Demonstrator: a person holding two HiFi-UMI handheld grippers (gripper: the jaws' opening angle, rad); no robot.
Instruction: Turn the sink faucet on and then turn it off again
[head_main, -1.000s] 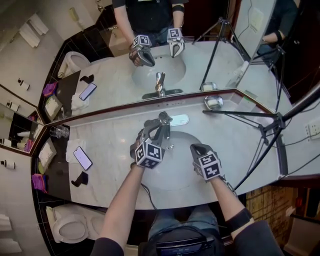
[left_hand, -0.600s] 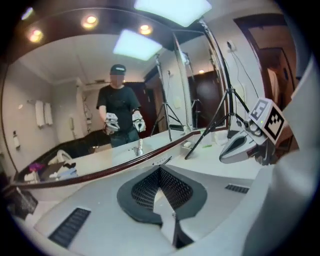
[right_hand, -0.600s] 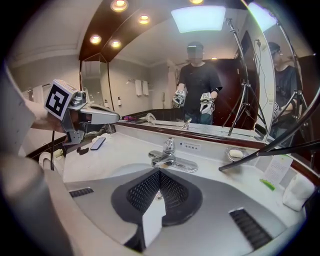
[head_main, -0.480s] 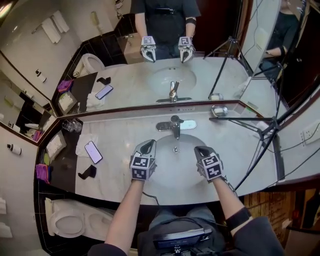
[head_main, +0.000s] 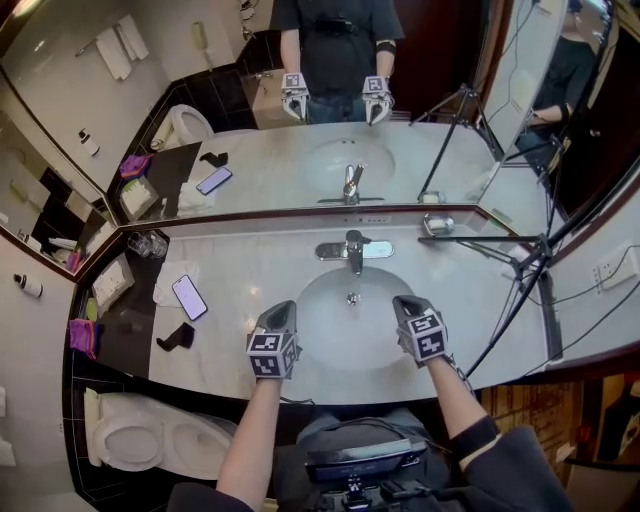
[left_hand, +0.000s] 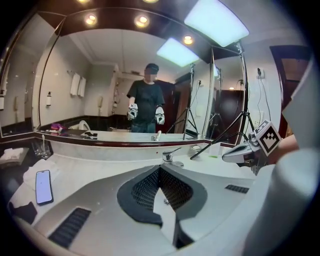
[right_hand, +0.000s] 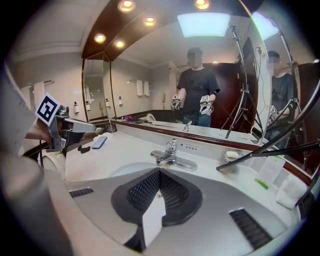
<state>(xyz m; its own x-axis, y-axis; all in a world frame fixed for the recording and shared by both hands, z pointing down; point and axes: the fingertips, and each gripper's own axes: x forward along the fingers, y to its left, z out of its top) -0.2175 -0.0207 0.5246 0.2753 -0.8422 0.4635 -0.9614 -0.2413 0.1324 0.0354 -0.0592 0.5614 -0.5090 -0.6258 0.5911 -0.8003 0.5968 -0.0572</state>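
The left tool (head_main: 284, 310) is no longer on the faucet (head_main: 353, 250), where it sat a second ago. It now hangs over the near rim of the sink (head_main: 330, 345), at about 7 o'clock of the basin, with its jaws pressed together on nothing. The right tool (head_main: 405, 303) mirrors it at about 5 o'clock, also closed and empty, and has barely moved. The faucet stands alone at 12 o'clock of the basin, well apart from both tools, and I can make out no stream under its spout. That suggests the handle has been put back and the on-and-off cycle is probably finished, though the handle is too small to read exactly. There is open room over the basin and straight back toward the person. At 9 o'clock a phone (head_main: 189, 297) lies on the table (head_main: 240, 270), clear of the left tool. At 3 o'clock a tripod (head_main: 500, 250) leg slants over the table, so a wide swing of the right tool risks a knock. The mirror (head_main: 300, 170) closes off 12 o'clock.
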